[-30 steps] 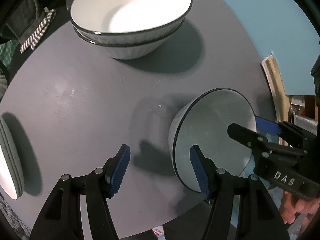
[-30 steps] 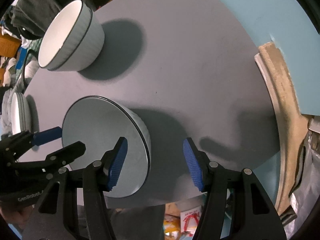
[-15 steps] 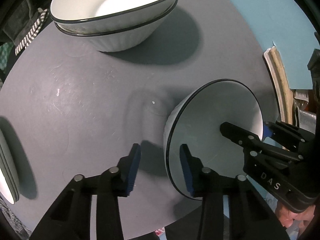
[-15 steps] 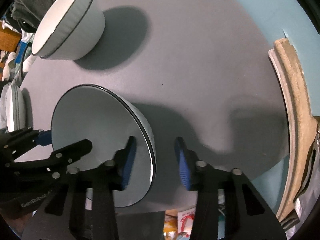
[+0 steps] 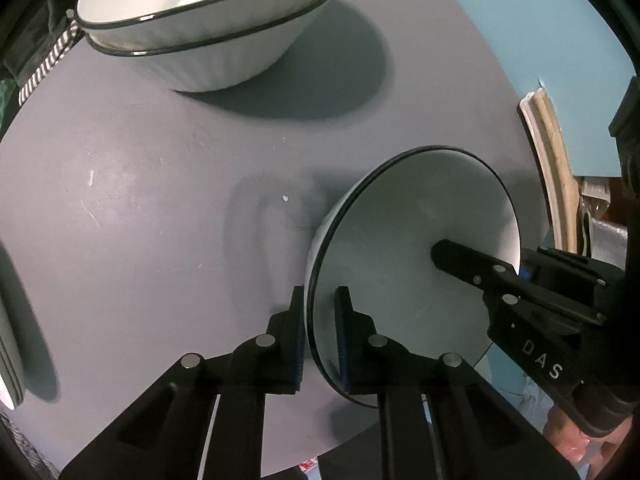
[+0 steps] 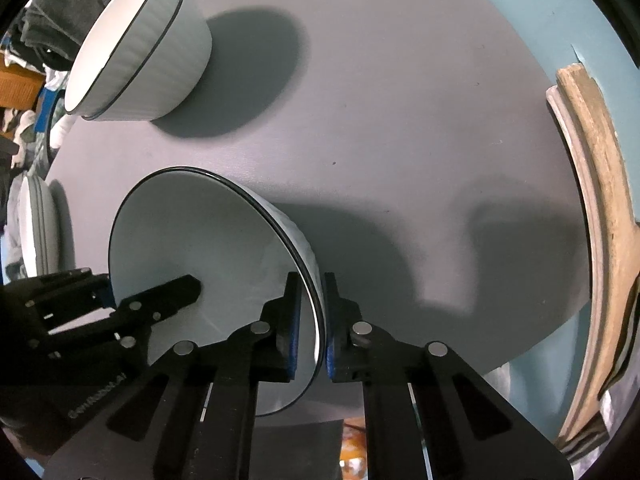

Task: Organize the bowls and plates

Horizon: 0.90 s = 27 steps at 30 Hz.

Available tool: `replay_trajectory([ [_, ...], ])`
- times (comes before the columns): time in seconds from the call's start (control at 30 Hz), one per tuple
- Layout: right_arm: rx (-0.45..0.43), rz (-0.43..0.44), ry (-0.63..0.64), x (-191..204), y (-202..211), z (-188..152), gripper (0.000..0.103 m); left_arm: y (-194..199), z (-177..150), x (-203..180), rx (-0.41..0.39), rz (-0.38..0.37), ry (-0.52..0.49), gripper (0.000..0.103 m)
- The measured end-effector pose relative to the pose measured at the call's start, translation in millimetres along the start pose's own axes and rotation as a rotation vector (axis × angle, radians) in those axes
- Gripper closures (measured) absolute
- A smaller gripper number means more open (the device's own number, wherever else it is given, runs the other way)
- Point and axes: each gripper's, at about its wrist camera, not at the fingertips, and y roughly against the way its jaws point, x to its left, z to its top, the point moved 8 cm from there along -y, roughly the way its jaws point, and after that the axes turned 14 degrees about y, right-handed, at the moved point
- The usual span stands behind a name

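Both grippers' jaws have just closed onto the bowl's (image 5: 412,240) rim.

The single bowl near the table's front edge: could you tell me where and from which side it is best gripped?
Grip the single bowl by its thin dark rim, from above, one finger inside and one outside the flaring wall. The left gripper and right gripper already pinch opposite sides this way.

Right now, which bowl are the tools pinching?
The single bowl near the table's front edge. The left tool and right tool each pinch its rim on opposite sides. The two stacked bowls sit untouched farther back.
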Motion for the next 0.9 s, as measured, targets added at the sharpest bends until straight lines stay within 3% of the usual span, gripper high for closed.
replay_trajectory([
  [0.5,0.011,-0.027,0.008,15,2,11,0.096,5,-2,4,-0.016,0.021,-0.009,0.092],
  [0.9,-0.016,-0.014,0.033,25,25,27,0.096,33,1,7,-0.091,0.038,-0.011,0.092],
])
